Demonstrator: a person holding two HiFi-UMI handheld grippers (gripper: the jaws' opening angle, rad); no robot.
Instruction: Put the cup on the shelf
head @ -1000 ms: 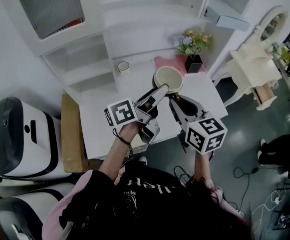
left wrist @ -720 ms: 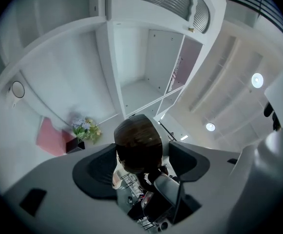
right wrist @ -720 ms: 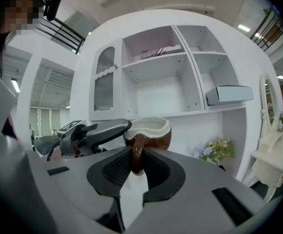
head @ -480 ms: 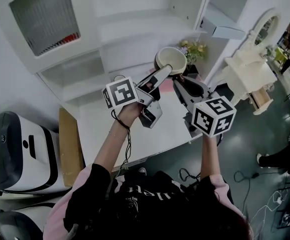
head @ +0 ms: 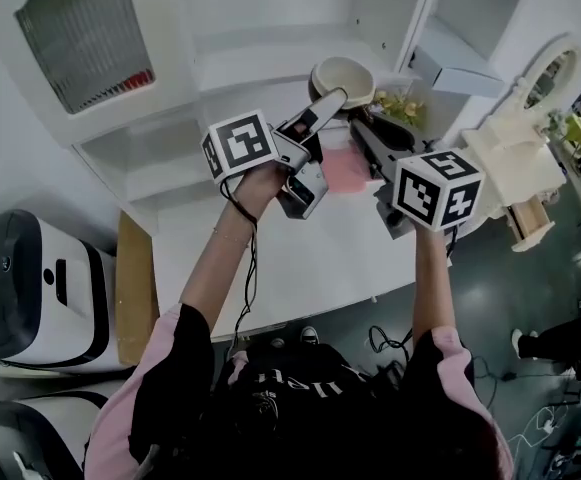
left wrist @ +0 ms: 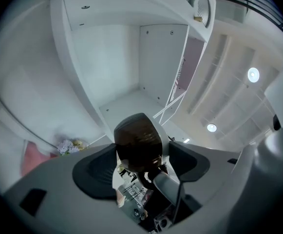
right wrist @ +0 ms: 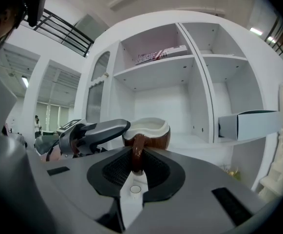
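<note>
We see a brown cup (right wrist: 153, 139) with a cream inside, a white shelf (head: 270, 63) and a pink mat (head: 345, 173).

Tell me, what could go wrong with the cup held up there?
The cup hangs in the air above the table, so a slip would mean a fall. The right tongs pinch only its thin handle, so it might swivel. The shelf edge is close, and the cup could bump it going in.
</note>
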